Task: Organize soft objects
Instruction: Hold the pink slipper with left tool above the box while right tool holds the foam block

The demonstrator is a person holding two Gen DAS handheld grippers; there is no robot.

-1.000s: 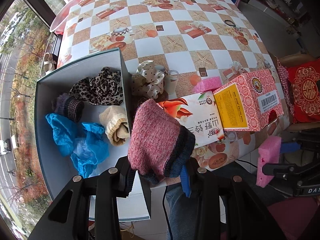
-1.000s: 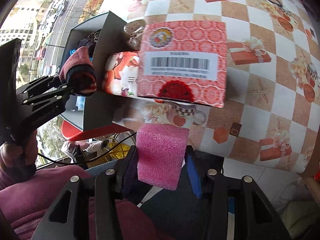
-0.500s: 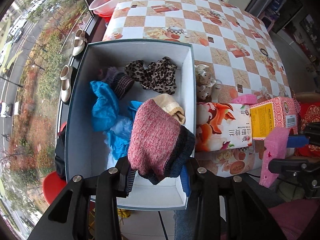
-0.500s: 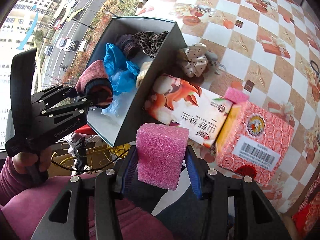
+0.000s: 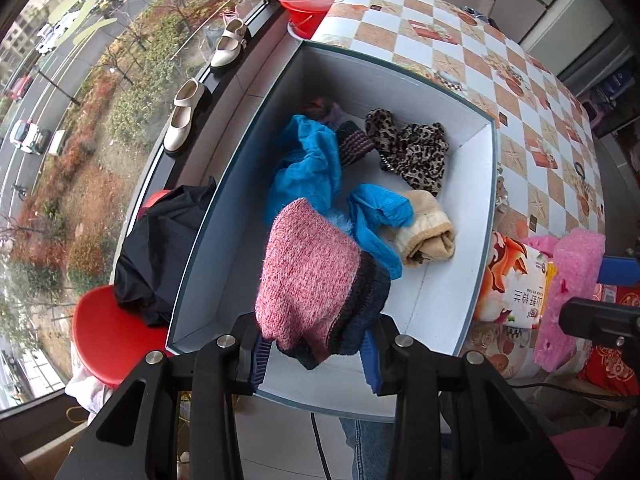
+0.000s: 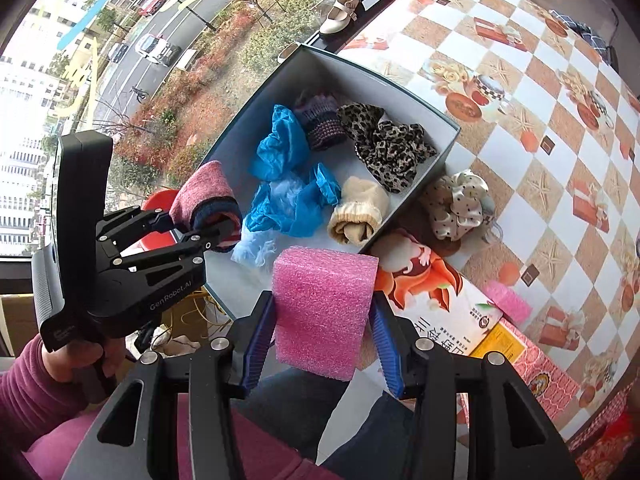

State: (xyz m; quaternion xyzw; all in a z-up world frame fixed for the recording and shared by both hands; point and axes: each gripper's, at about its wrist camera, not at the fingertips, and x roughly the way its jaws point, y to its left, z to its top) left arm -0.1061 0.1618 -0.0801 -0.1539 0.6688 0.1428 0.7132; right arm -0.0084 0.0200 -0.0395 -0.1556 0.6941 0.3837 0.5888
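Pink knit sock, with a dark navy cuff, is pinched between the left tongs and hangs above the near end of the open grey box. The box stands at the window-side edge of the tabletop, which carries a checked cloth. In the right wrist view the same sock sits in the left tongs just over the box's near wall.

Contents of the box: crumpled blue fabric along the middle, a leopard-print piece toward the far corner, a dark striped knit item between those two, and a rolled cream sock against the wall nearest the tabletop's centre. Blue fabric and cream sock touch.

The right tongs are pressed on a pink foam block, held off the tabletop's near edge, apart from the box. Below it on the tabletop lies a printed carton with an orange picture, its end touching the box's outer wall. A polka-dot scrunchie lies just beside the box's outer wall. A second, smaller pink foam piece rests against the carton's far side. A red patterned box adjoins the carton at the near edge.
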